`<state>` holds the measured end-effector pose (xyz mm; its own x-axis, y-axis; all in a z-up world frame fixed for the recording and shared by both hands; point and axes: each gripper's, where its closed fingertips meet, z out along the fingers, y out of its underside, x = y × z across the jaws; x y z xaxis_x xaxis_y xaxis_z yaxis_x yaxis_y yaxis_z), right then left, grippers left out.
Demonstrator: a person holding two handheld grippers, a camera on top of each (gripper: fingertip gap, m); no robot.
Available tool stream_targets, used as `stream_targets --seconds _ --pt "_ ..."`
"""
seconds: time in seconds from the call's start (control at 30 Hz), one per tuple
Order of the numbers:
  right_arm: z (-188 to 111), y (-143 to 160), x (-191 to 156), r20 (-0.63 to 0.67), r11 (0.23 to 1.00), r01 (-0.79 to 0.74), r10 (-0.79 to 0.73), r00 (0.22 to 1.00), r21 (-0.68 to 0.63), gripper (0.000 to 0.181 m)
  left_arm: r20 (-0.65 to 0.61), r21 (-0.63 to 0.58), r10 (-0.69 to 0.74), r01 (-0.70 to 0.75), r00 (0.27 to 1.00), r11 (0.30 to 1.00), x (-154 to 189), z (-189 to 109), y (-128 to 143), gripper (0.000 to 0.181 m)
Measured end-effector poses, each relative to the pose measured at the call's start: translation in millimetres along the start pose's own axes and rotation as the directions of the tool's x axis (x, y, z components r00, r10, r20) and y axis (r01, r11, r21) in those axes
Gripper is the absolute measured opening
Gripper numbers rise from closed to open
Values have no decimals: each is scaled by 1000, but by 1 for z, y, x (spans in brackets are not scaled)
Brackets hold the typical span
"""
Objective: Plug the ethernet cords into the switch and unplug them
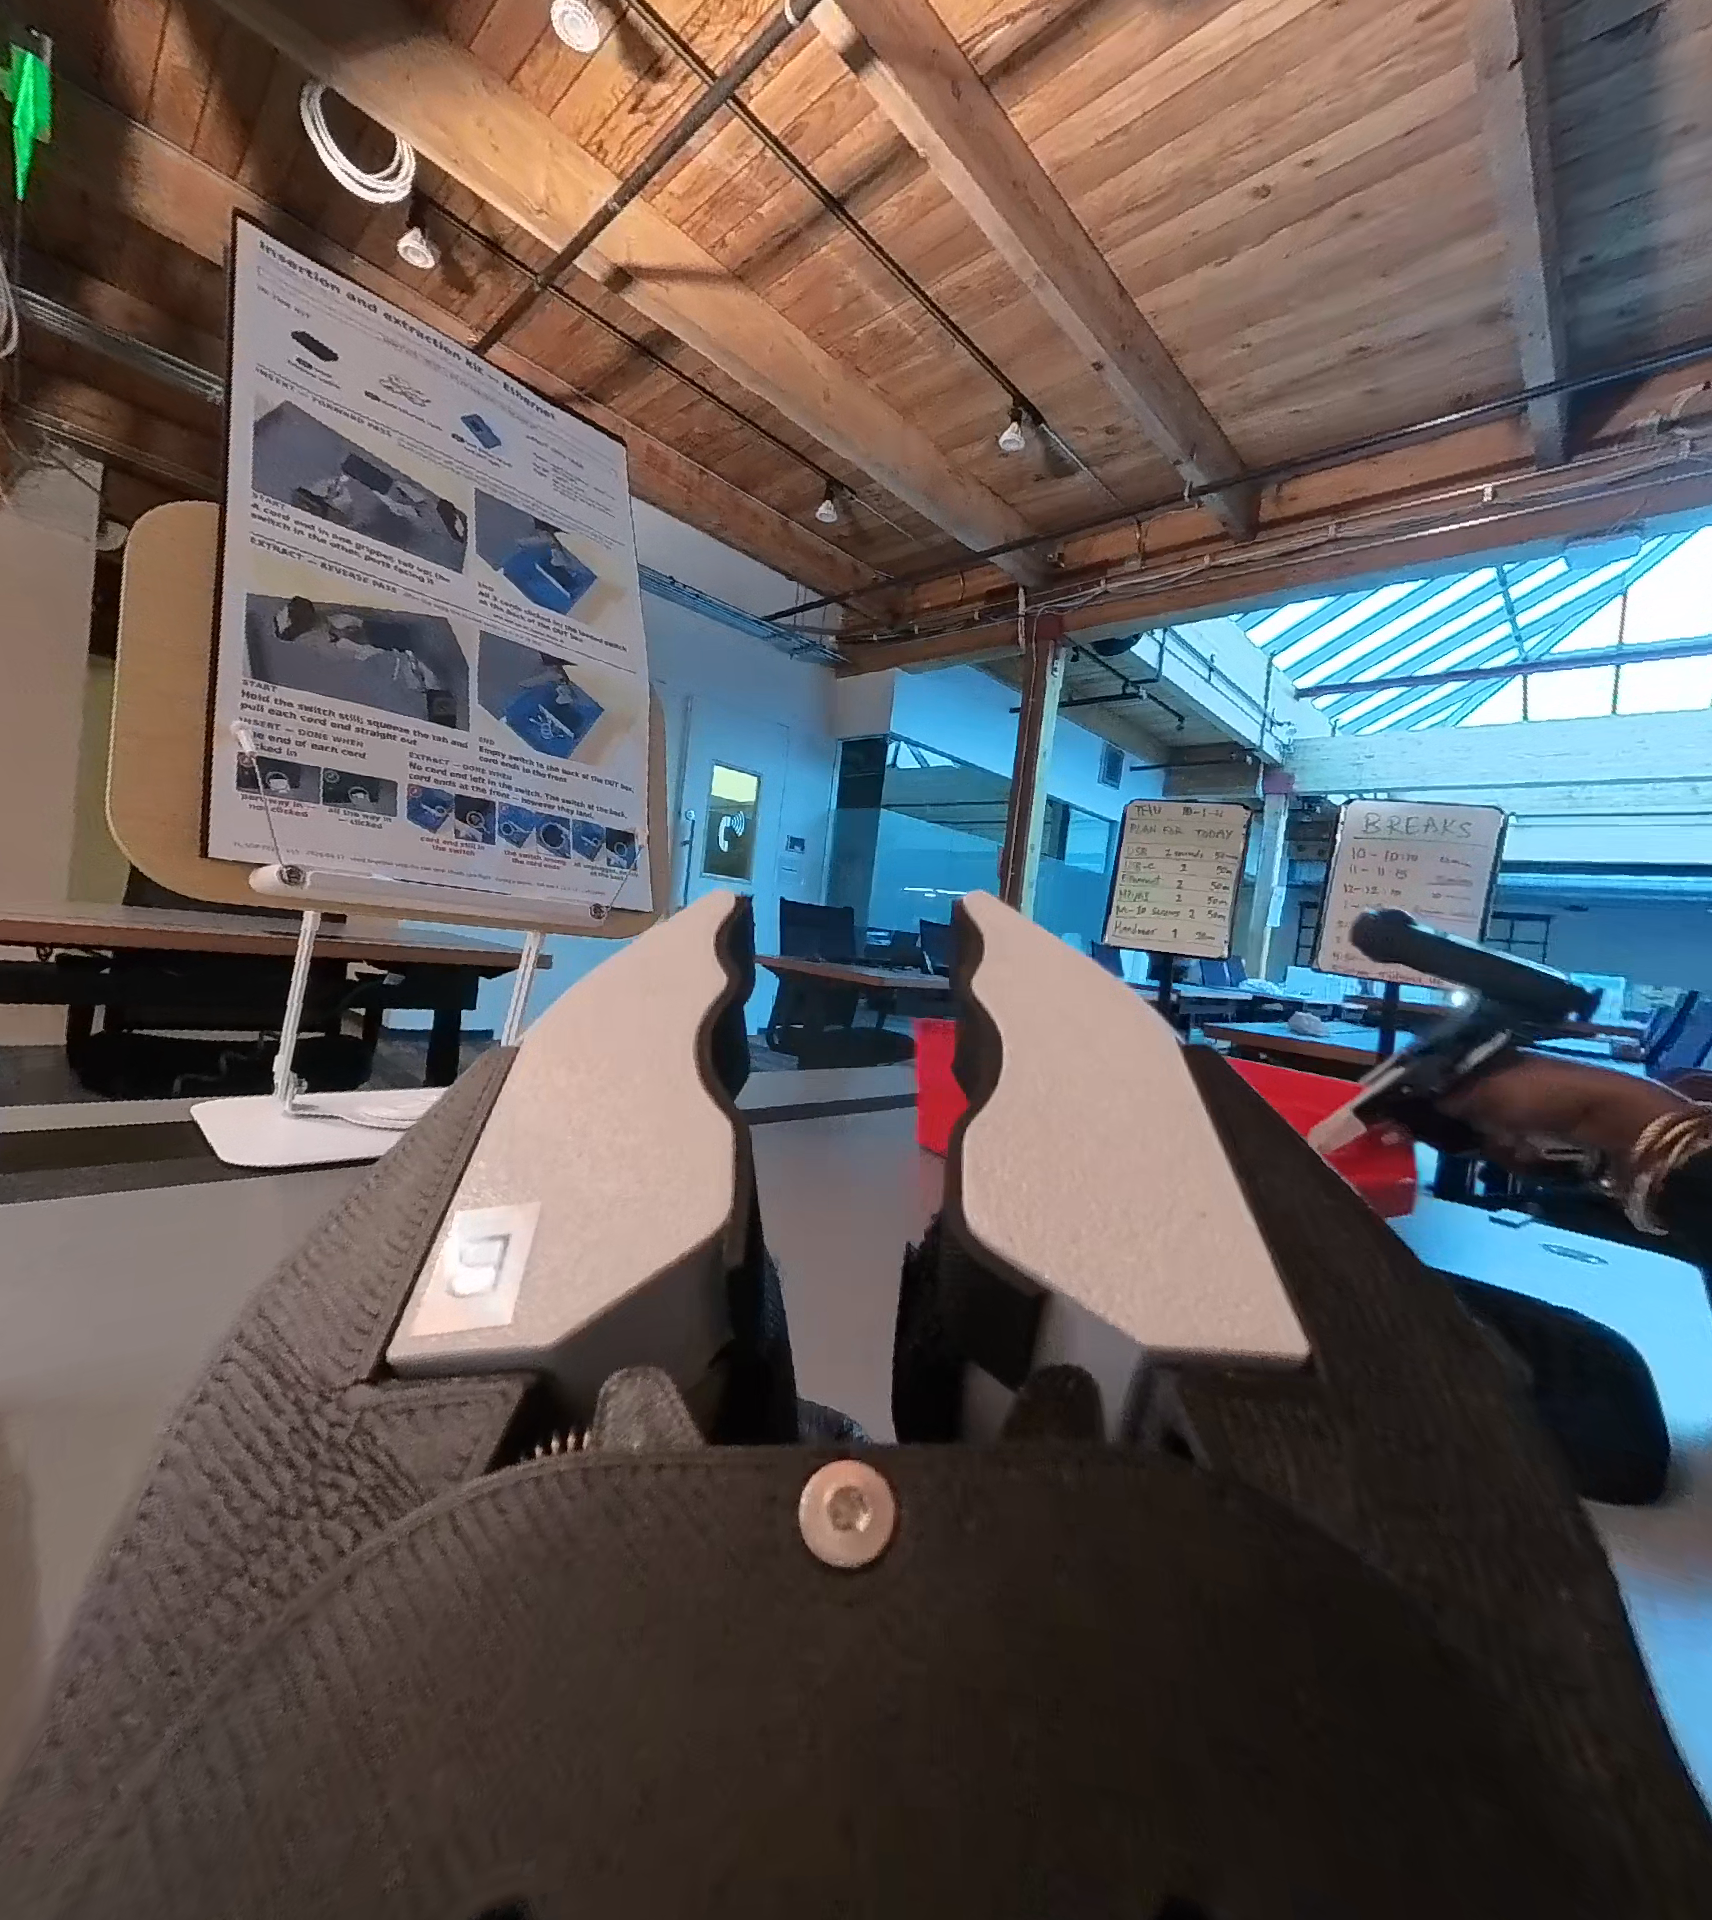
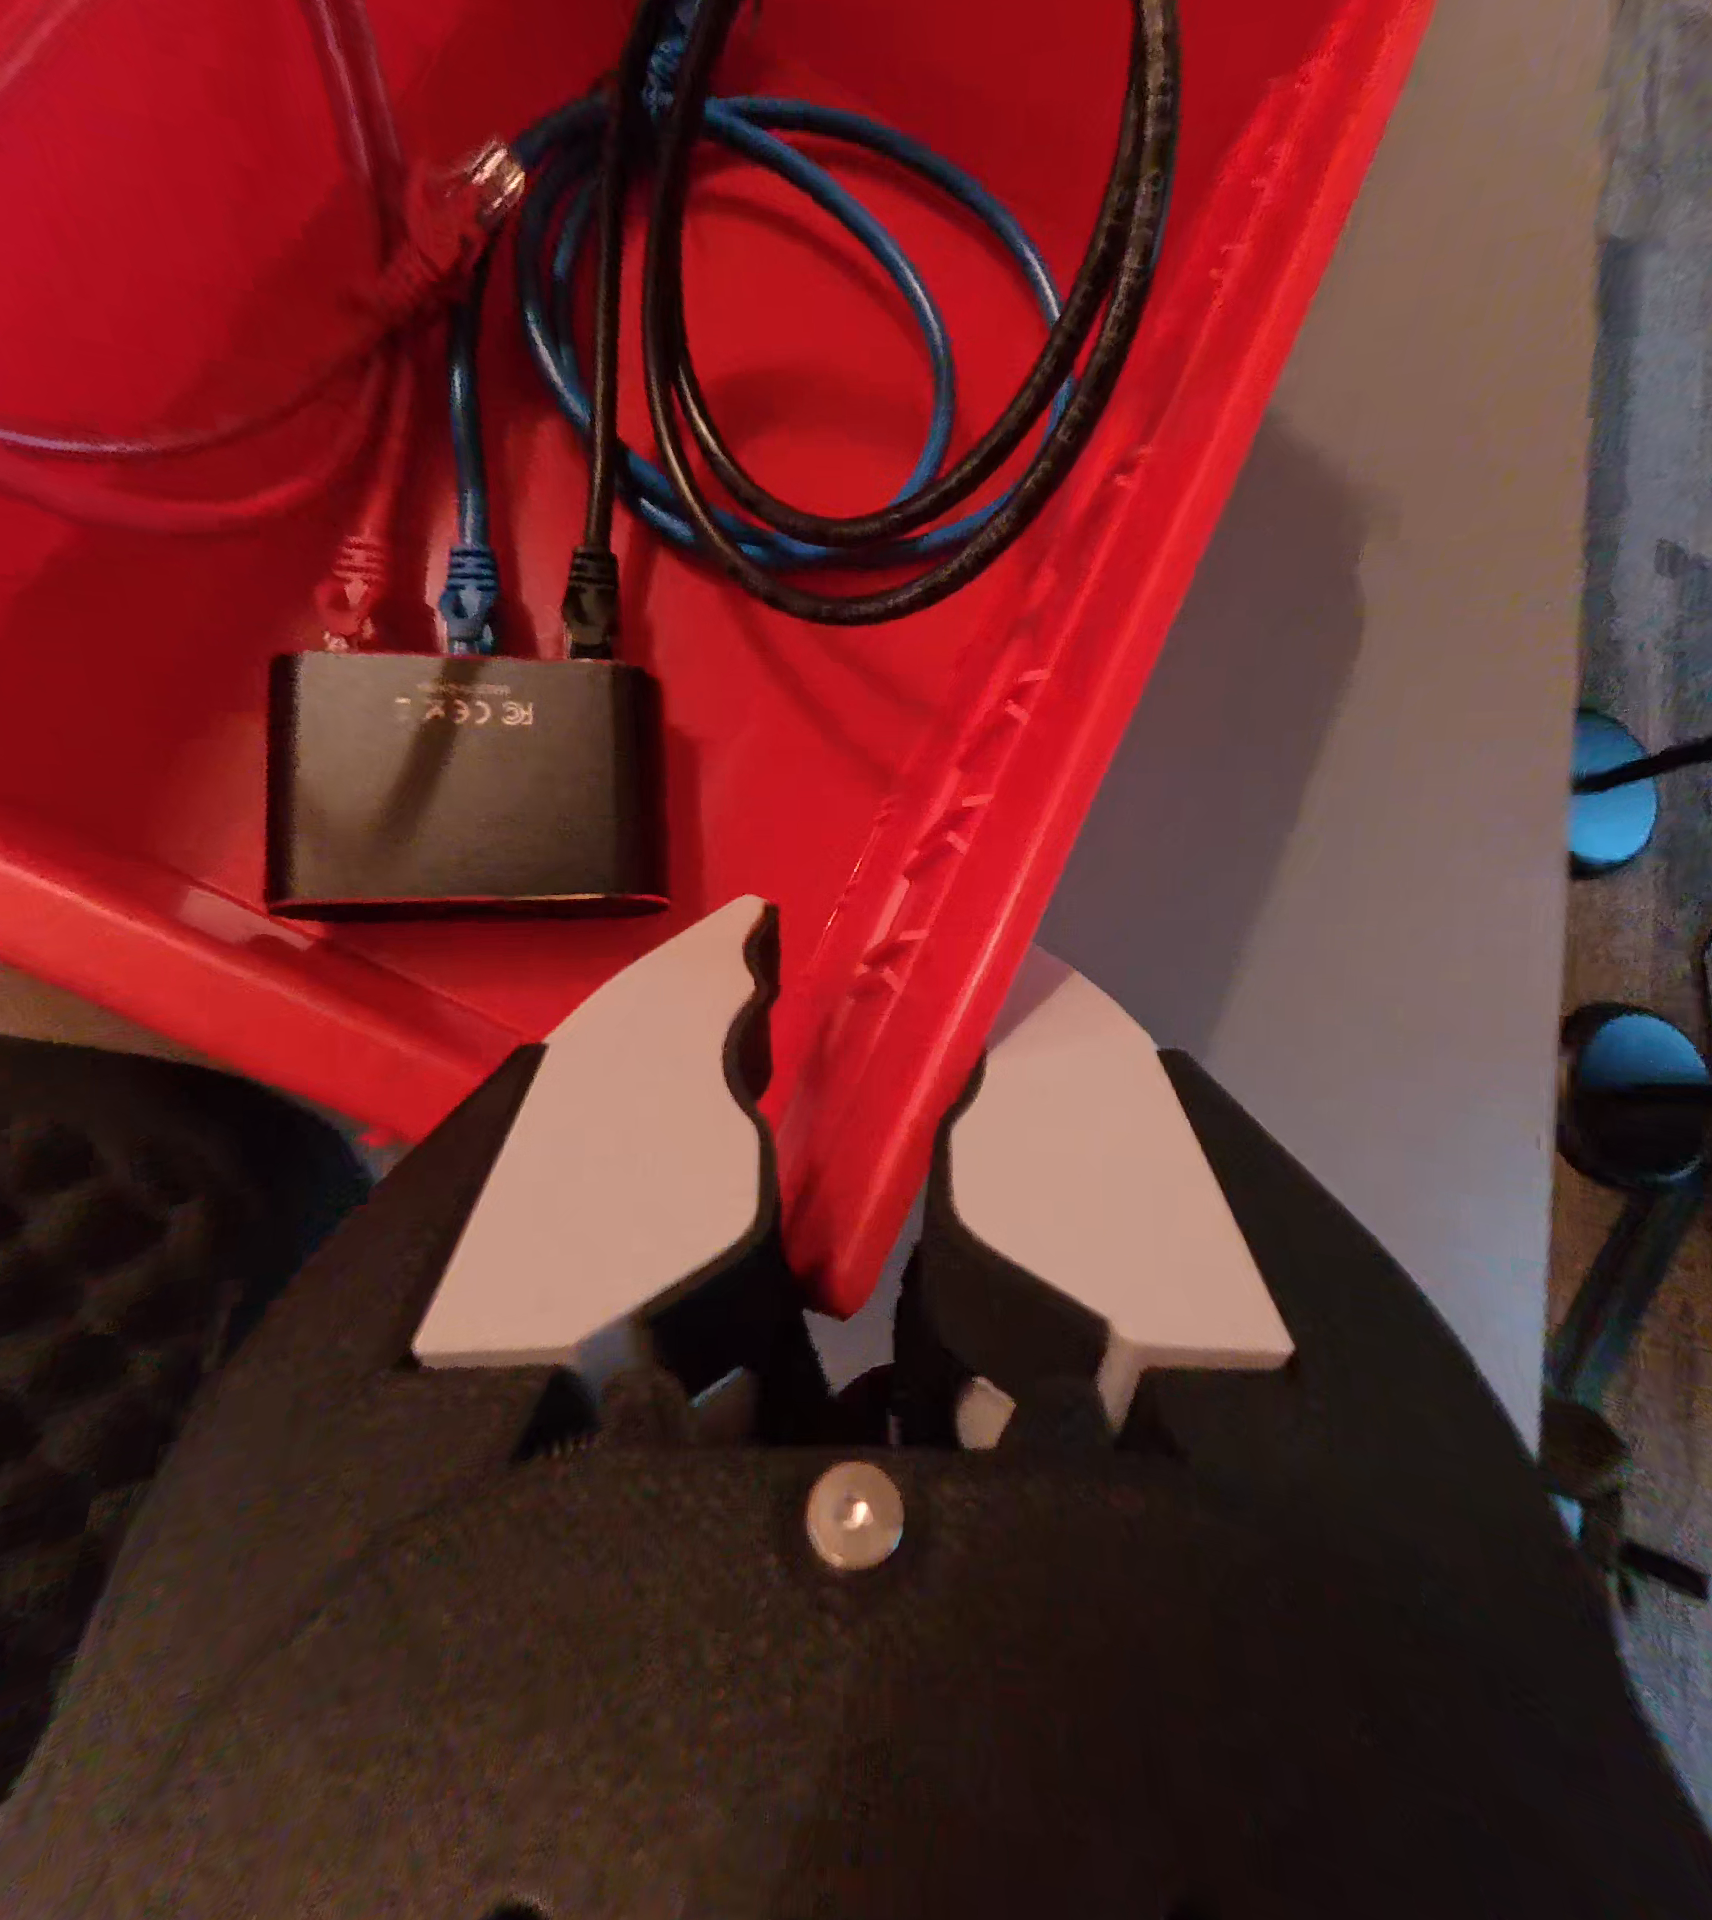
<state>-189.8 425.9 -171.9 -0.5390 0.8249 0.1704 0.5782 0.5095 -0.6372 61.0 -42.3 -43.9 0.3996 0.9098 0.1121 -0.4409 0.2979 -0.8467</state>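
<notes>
Right claw pinches the red bin rim; tugging could jolt the switch and loosen plugged cords. Left claw hangs spread, empty.

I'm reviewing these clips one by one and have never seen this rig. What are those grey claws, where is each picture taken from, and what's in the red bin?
Each picture comes from a camera mounted on a hand-held two-finger gripper, looking along its grey fingers. In the left wrist view, the left gripper is open and empty, raised over the grey table, facing an instruction sheet on a white stand. In the right wrist view, the right gripper straddles the rim of the red plastic bin; whether it pinches it is unclear. Inside lies a small black switch box with a red cord, a blue cord and a black cord plugged in.
</notes>
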Motion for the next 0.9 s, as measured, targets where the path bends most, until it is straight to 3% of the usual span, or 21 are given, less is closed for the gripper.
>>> stream_targets --seconds 0.17,0.37,0.63,0.9 --pt "11 -24 -49 46 994 105 -105 993 7 32 -6 -8 2 -2 1000 1000 1 0 1 35" --pt "19 -44 -114 73 940 341 -341 937 23 40 -9 -9 -1 1 1000 1000 2 0 1 35" --pt "29 -75 -174 85 917 362 -380 921 167 34 -7 -12 9 -9 1000 1000 2 0 2 35" --pt "33 -98 -240 140 886 418 -449 883 201 34 26 8 76 -76 997 997 -1 -1 -3 35"
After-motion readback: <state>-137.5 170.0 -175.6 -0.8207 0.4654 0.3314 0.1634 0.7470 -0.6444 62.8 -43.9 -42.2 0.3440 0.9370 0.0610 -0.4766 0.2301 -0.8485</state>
